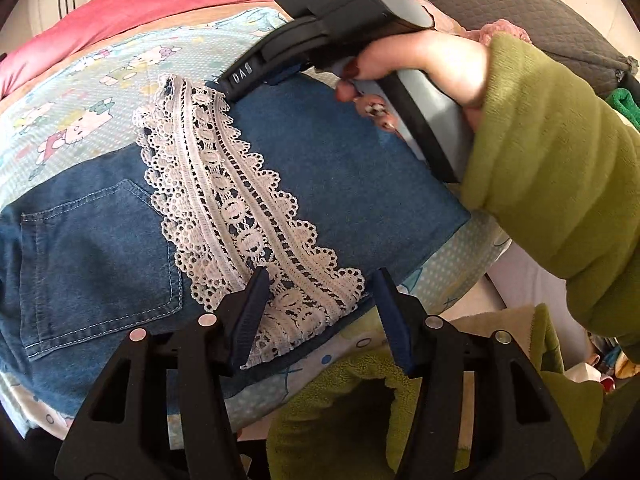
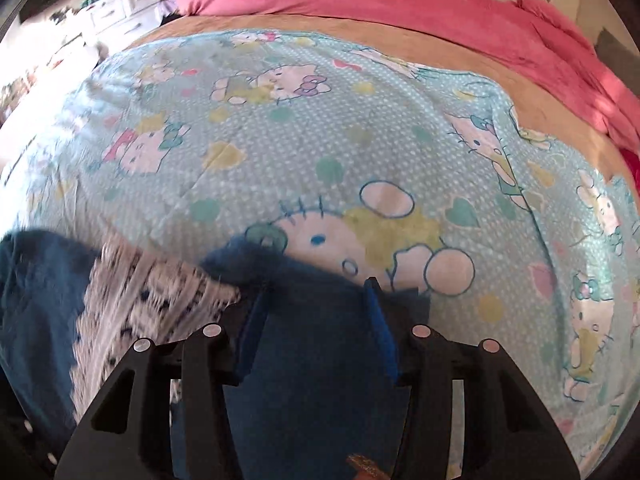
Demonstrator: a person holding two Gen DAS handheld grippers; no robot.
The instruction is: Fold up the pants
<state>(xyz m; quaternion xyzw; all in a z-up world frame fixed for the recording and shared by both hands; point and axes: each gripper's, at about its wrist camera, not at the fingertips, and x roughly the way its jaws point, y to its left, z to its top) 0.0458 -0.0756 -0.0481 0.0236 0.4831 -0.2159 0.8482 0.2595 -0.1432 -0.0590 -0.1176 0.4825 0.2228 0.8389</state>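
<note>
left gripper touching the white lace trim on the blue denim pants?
Cannot tell. Left wrist view: left gripper open, straddling white lace trim on blue denim pants; contact or gap unclear.

I'm looking across a bed (image 2: 532, 92) spread with a pale blue cartoon-cat sheet (image 2: 280, 152), a pink duvet (image 2: 400, 4) bunched along its far side. White drawers (image 2: 124, 8) stand in the far left corner in bright daylight, and a grey cushion (image 1: 520, 12) sits at the bed's edge.
</note>
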